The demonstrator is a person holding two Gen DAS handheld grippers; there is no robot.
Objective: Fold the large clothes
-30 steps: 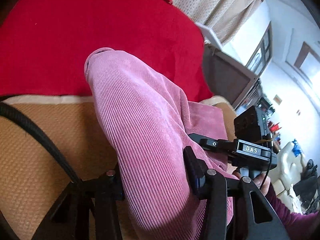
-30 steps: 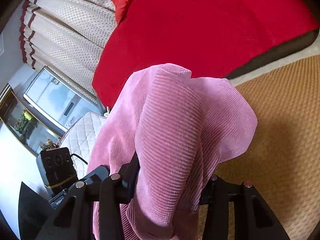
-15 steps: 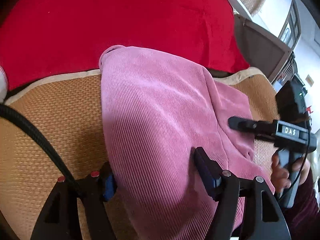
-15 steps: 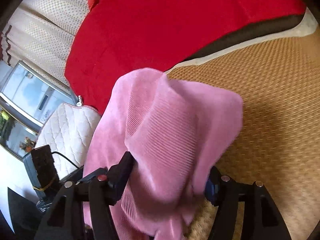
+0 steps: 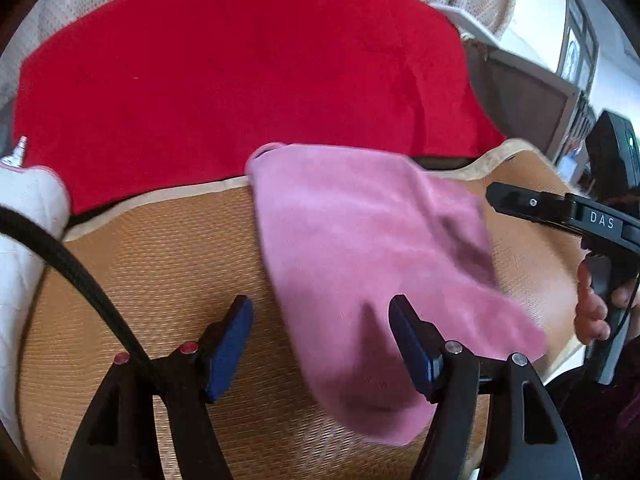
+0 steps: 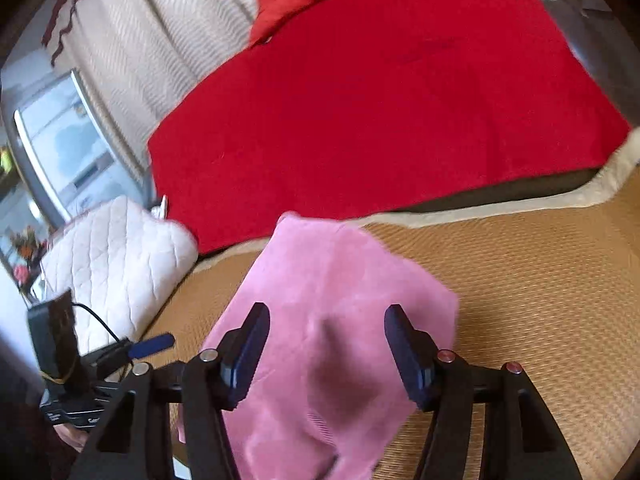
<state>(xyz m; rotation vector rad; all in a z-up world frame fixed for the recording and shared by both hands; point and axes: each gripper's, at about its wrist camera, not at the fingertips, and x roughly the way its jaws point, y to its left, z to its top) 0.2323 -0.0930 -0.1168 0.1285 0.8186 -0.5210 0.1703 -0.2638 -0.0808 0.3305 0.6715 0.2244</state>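
The left tool (image 5: 320, 344) is standing spread, its pads gripping nothing; the right tool (image 6: 326, 346) is gaping likewise. Between and beyond both, the pink garment (image 5: 360, 248) is lying blurred on the woven mat (image 5: 152, 264), its far end reaching the mat's pale border beside the red blanket (image 6: 380, 100).
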